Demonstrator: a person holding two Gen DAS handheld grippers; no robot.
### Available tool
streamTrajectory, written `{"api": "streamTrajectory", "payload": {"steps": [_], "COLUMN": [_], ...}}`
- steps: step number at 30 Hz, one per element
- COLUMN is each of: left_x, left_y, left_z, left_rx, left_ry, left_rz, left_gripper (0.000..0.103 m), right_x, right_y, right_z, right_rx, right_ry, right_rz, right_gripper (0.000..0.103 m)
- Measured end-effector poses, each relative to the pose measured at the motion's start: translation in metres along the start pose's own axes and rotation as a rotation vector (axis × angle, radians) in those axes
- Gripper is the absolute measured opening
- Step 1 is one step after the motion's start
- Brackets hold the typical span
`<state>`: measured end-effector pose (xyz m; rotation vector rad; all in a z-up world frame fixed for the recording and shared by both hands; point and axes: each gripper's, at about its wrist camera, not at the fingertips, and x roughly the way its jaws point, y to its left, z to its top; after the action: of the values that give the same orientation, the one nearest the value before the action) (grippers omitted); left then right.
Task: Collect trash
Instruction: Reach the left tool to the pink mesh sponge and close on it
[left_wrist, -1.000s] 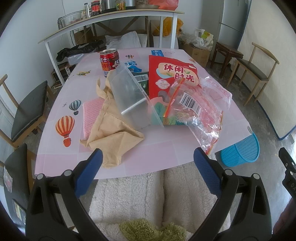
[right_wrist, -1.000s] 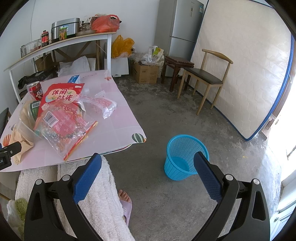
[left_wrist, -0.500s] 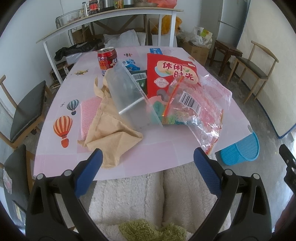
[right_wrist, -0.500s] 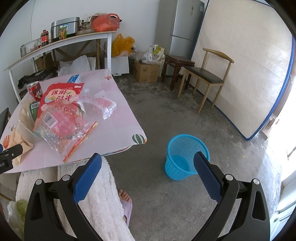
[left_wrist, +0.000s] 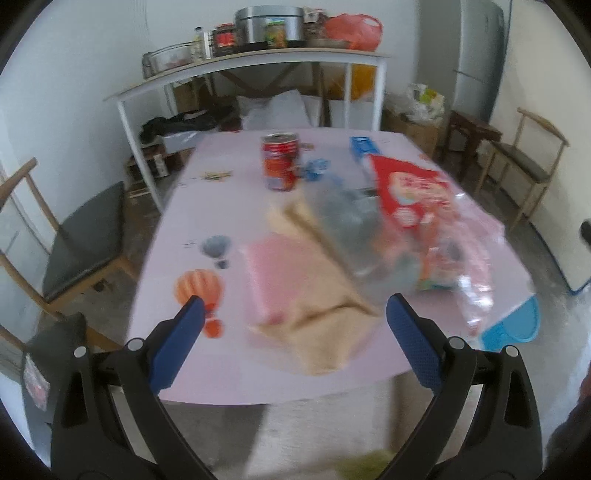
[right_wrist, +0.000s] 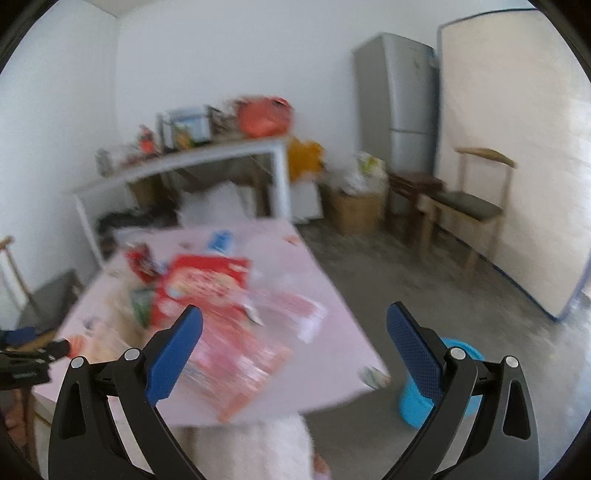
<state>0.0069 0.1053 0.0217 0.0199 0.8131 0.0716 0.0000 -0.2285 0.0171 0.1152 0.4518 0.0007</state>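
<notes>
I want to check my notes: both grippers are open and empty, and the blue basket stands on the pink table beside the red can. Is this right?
Not quite. The blue basket stands on the floor, off the pink table's near corner, as the right wrist view shows. The red can is on the table, and both the left gripper and the right gripper are open and empty.

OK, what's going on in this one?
A person holds two claws over a pink table strewn with trash: a red can, a tan paper bag and a red snack bag. The left claw and right claw are open and empty. The blue basket waits on the floor.
</notes>
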Motion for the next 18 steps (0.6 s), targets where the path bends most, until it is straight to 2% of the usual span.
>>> {"api": "streamTrajectory", "payload": {"steps": [3,5,7,11,16,18], "left_x": [0.011,0.018,0.024,0.033,0.050,0.059], "left_y": [0.029,0.044,0.057,0.077,0.085,0.089], "left_z": [-0.005,-0.010,-0.018,-0.029,-0.029,-0.026], "left_rx": [-0.035,-0.060,-0.090,-0.165,-0.166,-0.184], "left_ry": [0.036,0.043,0.041,0.011,-0.019,-0.022], "left_rz": [0.016,0.017,-0.015,-0.135,-0.131,-0.163], "left_gripper": [0.095,0.095,0.095,0.095,0.095,0.094], "right_x": [0.016,0.031,0.042,0.049,0.043,0.042], "right_y": [0.014,0.024,0.037,0.054,0.087,0.101], "right_z": [-0.002,-0.005,-0.006,-0.006,-0.010,-0.011], "right_rx": [0.002,0.000,-0.018,-0.022,-0.094,-0.142], "right_ry": [0.005,0.047,0.085,0.098,0.097,0.096], "right_rz": [0.125,0.171,0.198,0.251,0.359,0.397], "right_gripper": [0.097,0.097,0.097,0.097,0.097,0.097]}}
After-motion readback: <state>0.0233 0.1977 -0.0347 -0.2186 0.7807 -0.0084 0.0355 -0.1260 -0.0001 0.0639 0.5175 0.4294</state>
